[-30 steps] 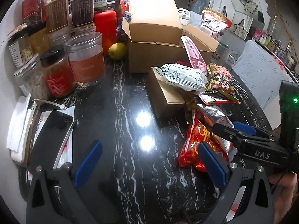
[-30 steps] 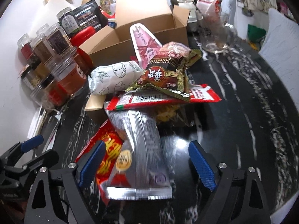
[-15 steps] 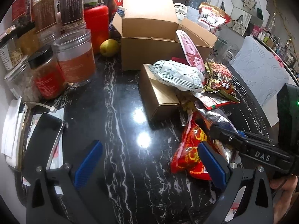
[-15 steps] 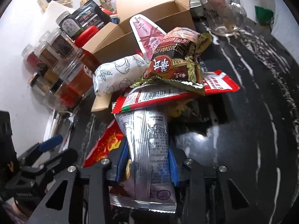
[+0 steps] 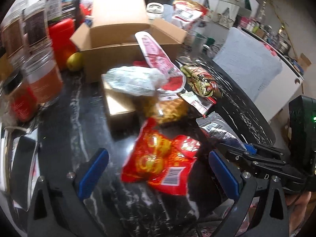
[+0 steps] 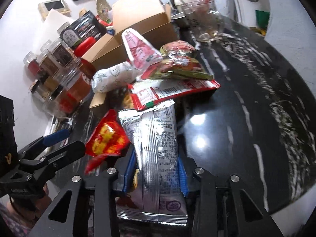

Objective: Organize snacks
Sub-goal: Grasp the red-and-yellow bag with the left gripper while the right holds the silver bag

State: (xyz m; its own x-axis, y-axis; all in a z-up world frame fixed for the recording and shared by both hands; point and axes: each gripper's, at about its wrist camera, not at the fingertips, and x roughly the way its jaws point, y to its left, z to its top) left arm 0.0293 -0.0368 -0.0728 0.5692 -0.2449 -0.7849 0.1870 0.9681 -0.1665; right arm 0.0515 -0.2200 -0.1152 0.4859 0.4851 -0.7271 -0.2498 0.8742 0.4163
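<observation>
On the black marbled table point(image 6: 246, 90), the right gripper point(image 6: 156, 169) is clamping a silver packet point(image 6: 158, 144), its blue pads point(image 6: 182, 177) pressing both long edges near the packet's lower end. That packet is standing tilted up from the table, its top edge reaching just under a red-and-white packet point(image 6: 173, 90) in the heap beyond. From the left wrist view the silver packet point(image 5: 219, 128) is showing to the right, sticking out of the right gripper point(image 5: 244, 150).

The left gripper point(image 5: 156, 169) is hanging with its jaws spread wide, holding nothing, and a red bag point(image 5: 162, 160) with yellow print is lying between its blue pads point(image 5: 92, 171) (whether either pad is touching the bag is hard to tell through the blur). In the right wrist view the red bag point(image 6: 106, 138) is sitting just beside the silver packet, on its left, with the left gripper point(image 6: 59, 144) reaching toward it.

Behind these, a white pouch point(image 5: 134, 81) is resting on a small brown box point(image 5: 120, 106), a pink-and-white packet point(image 5: 158, 59) is leaning against the large open carton point(image 5: 122, 31), and a green-and-gold packet point(image 5: 201, 79) is lying to the right of the heap. Jars point(image 5: 43, 69) are standing along the left edge, with a yellow fruit point(image 5: 75, 64) beside the carton.
</observation>
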